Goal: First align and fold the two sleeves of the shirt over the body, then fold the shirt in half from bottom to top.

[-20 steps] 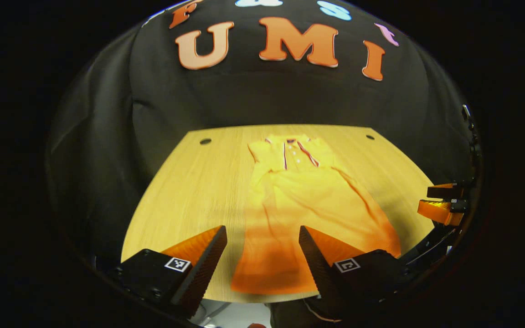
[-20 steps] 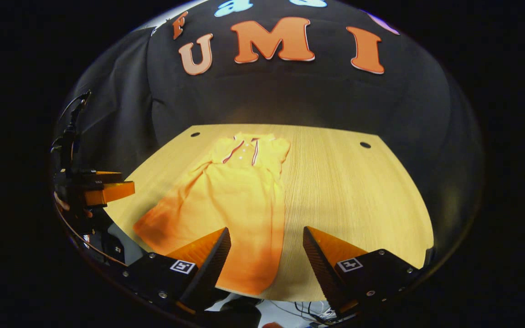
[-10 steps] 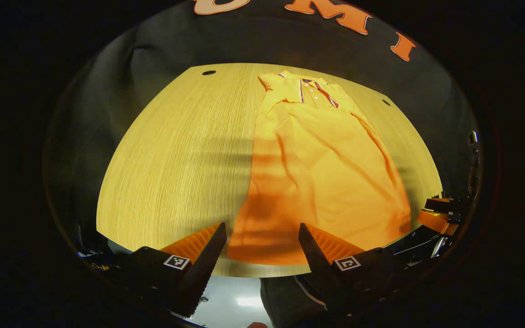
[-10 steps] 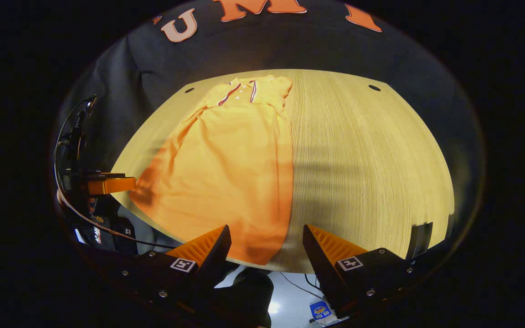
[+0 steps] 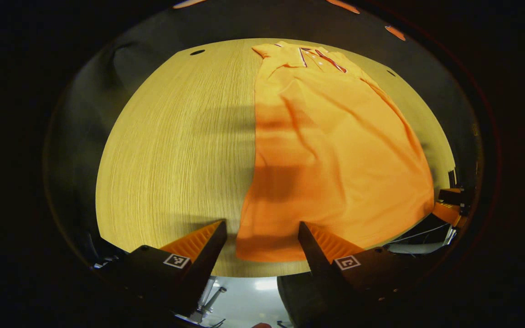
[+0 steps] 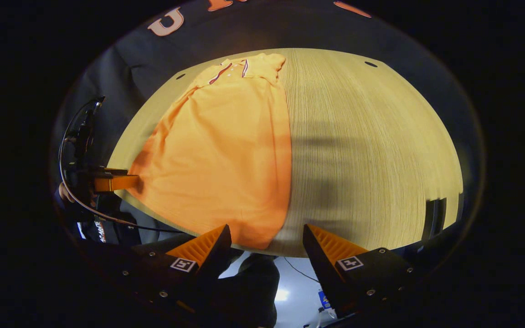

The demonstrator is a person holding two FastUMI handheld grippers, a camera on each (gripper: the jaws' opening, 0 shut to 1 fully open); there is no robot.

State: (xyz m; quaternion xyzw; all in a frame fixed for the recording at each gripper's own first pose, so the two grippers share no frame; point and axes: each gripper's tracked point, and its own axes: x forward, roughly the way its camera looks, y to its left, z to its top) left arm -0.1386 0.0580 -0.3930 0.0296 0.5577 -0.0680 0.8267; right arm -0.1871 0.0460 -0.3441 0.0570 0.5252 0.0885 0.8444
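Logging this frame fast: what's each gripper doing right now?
Left gripper: open, holding nothing, over the shirt hem.
Right gripper: open, holding nothing, at the hem's other corner.

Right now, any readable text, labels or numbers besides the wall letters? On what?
None readable.
Shirt: no print visible.
Marker squares on left gripper and right gripper: patterns, no words.
White lettering on dark item: blurred.
Blue item on floor: too small.
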